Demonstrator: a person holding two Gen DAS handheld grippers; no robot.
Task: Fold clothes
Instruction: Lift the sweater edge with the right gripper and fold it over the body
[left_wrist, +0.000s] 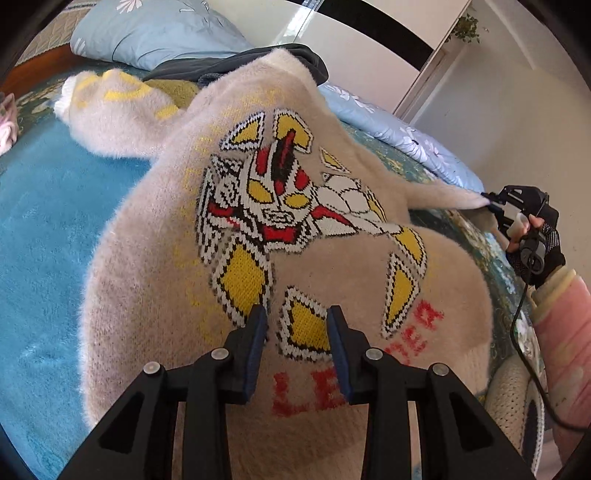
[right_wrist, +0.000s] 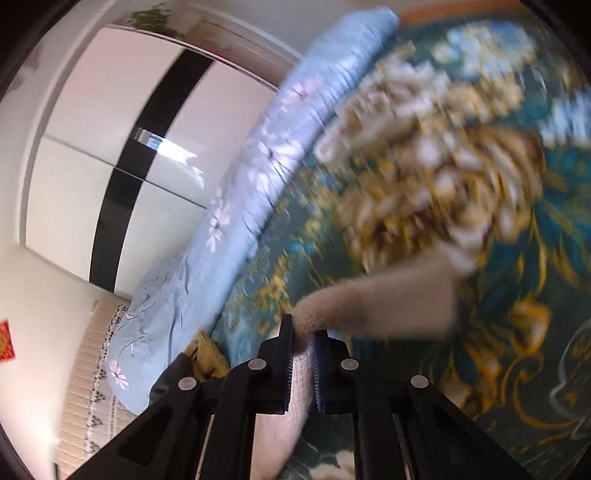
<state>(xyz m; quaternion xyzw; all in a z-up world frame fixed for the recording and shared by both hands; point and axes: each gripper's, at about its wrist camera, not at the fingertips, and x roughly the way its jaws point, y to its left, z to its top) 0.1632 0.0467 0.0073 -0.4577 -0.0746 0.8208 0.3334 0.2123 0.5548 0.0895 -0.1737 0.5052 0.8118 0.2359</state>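
A fuzzy beige sweater (left_wrist: 155, 266) with a knitted red, yellow and white robot face lies spread on the bed, hem toward me. My left gripper (left_wrist: 297, 314) is open just above its lower front, jaws apart and holding nothing. One sleeve (left_wrist: 443, 194) stretches out to the right, where my right gripper (left_wrist: 493, 201) is shut on its cuff. In the blurred right wrist view the cuff (right_wrist: 373, 299) sits pinched between the jaws of the right gripper (right_wrist: 303, 328). The other sleeve (left_wrist: 118, 110), with yellow marks, lies at the far left.
A blue plush blanket (left_wrist: 44, 221) covers the bed's left side, a teal floral bedspread (right_wrist: 517, 258) the right. A light blue floral quilt (left_wrist: 399, 129) and pillow (left_wrist: 155, 33) lie at the back with a dark garment (left_wrist: 229, 61). A wardrobe (right_wrist: 110, 129) stands beyond.
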